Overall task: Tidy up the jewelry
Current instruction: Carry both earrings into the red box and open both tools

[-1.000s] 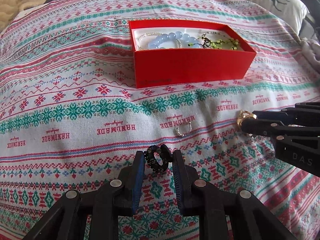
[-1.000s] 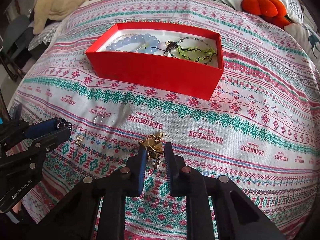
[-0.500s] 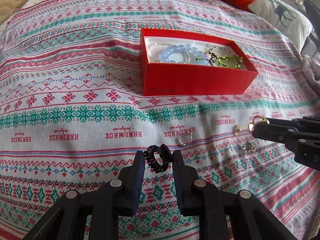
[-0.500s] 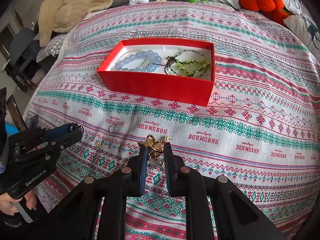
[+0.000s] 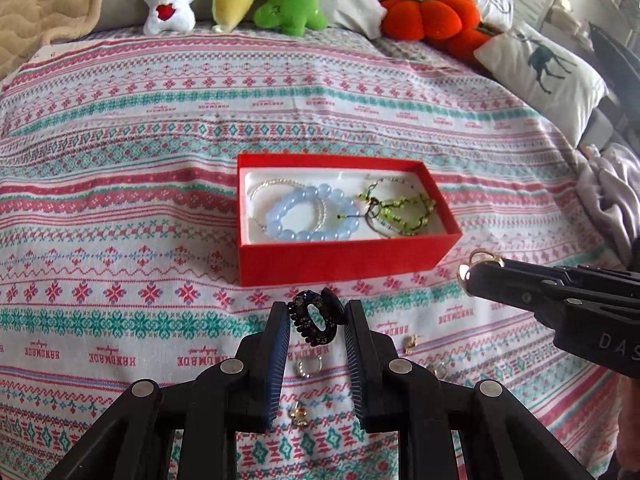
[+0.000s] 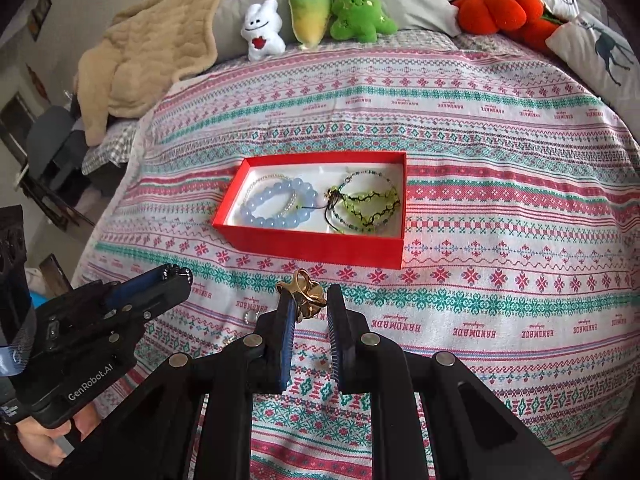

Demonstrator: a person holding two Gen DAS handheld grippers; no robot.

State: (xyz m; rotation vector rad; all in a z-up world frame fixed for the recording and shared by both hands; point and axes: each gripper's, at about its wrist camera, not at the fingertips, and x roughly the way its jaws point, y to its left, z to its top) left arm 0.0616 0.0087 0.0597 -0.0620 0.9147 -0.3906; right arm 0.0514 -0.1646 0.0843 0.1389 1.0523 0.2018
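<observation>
Left hand-held gripper [image 5: 316,320] pinches black ring [image 5: 314,322]; right hand-held gripper [image 6: 310,300] clamps gold ring [image 6: 305,294]; both near red box [image 5: 340,256].

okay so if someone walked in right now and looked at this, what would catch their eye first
Probably the red box in the middle of the patterned bedspread, with a blue bead bracelet and green beaded pieces inside. Next, the two grippers raised in front of it: the left gripper pinches a black hair clip, the right gripper a gold piece. Plush toys line the far edge.
</observation>
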